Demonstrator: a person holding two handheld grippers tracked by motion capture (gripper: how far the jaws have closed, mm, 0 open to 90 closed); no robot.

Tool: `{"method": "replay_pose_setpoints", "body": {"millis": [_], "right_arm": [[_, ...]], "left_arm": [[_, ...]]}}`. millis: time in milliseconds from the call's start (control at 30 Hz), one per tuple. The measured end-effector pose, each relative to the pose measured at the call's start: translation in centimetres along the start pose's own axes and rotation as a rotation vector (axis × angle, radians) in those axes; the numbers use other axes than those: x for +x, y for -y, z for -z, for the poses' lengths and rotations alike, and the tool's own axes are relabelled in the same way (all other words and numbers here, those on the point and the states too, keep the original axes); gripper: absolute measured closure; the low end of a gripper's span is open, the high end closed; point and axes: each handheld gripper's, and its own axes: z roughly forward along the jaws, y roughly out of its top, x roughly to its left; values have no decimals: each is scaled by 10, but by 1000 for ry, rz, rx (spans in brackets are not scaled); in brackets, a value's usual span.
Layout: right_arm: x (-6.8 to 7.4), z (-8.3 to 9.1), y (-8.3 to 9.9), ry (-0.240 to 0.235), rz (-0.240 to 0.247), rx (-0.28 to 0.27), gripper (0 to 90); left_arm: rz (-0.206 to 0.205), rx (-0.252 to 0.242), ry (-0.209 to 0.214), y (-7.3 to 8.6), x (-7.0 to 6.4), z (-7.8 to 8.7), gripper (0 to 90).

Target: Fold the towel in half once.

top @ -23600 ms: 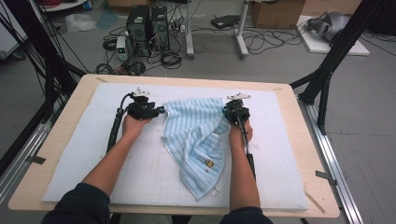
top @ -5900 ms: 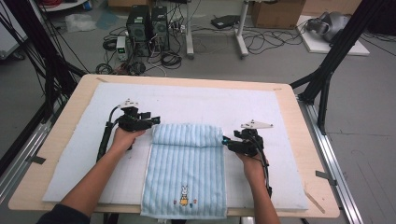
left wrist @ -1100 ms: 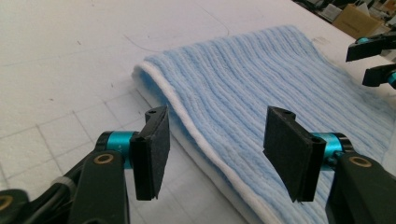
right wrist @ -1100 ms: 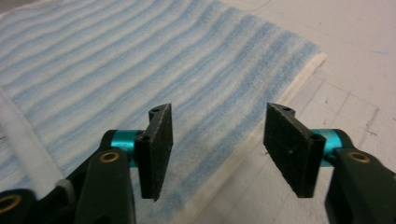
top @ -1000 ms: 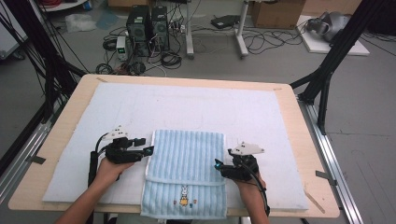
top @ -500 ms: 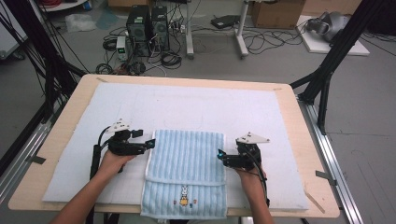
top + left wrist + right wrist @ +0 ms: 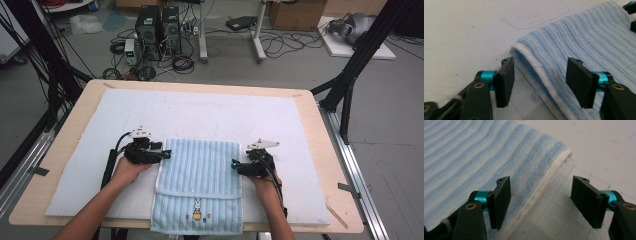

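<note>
A light blue striped towel (image 7: 200, 170) lies folded flat on the near middle of the white mat (image 7: 210, 115), its bunny motif (image 7: 197, 210) hanging at the table's front edge. My left gripper (image 7: 166, 154) stands open at the towel's upper left corner; in the left gripper view the white-hemmed towel (image 7: 579, 42) edge lies between the left gripper's (image 7: 542, 82) jaws, untouched. My right gripper (image 7: 234, 165) is open at the towel's right edge, and the towel (image 7: 474, 152) hem runs between the right gripper's (image 7: 541, 202) jaws.
The mat covers a wooden table (image 7: 325, 150). Black frame legs (image 7: 350, 75) stand at both sides. Computer towers (image 7: 157, 25) and cables lie on the floor beyond the far edge. The right gripper's tips (image 7: 631, 15) show across the towel in the left gripper view.
Earlier the towel was crumpled and held, then folded. Over the last second both grippers have slid a little away from me along the towel's sides and stand open at its edges.
</note>
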Motion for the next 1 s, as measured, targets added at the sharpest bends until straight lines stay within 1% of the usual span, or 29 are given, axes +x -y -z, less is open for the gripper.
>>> {"method": "replay_pose_setpoints", "body": {"millis": [33,67,100,133,167,267,300,333,367,433,467,567,633,733,800,833,867,967,1000], "right_arm": [[2,0,0,5,-4,6,328],[2,0,0,9,8,7,330],[3,0,0,13,13,8,345],[4,0,0,14,16,10,374],[4,1,-1,10,21,11,416],[7,2,-1,-19,34,13,576],[8,2,-2,-34,31,15,638],[8,2,-2,-47,32,19,687],[9,1,-3,-60,35,22,731],[10,1,-3,-80,31,21,799],[10,0,-4,-85,30,21,812],[11,-1,-5,-76,40,15,833],[10,-2,-7,-74,39,15,833],[9,-6,-10,-67,38,10,833],[8,-7,-12,-62,37,10,832],[7,-8,-14,-60,33,11,832],[6,-10,-15,-59,35,6,832],[1,-14,-19,-50,18,5,832],[-1,-16,-20,-50,9,3,832]], "left_arm": [[-18,8,-12,0,-2,-1,488],[-40,20,-22,0,-4,-2,501],[-60,26,-32,0,-6,-2,530],[-69,28,-42,0,-8,-3,539],[-73,30,-44,0,-8,-3,555],[-58,27,-44,0,-7,-2,612],[-48,24,-36,0,-6,-2,632],[-48,24,-21,0,-5,-2,668],[-50,24,-2,0,-5,-2,736],[-63,27,4,0,-7,-3,813],[-60,28,4,-1,-7,-3,827],[-20,20,5,-1,-4,-3,842],[7,13,2,-1,-2,-3,843],[32,14,0,-2,1,-4,843],[35,20,-2,-3,3,-5,843],[24,18,-9,-5,3,-6,843],[25,13,-16,-7,5,-8,843],[56,12,-20,-12,11,-15,843],[60,7,-28,-14,12,-16,843]]}}
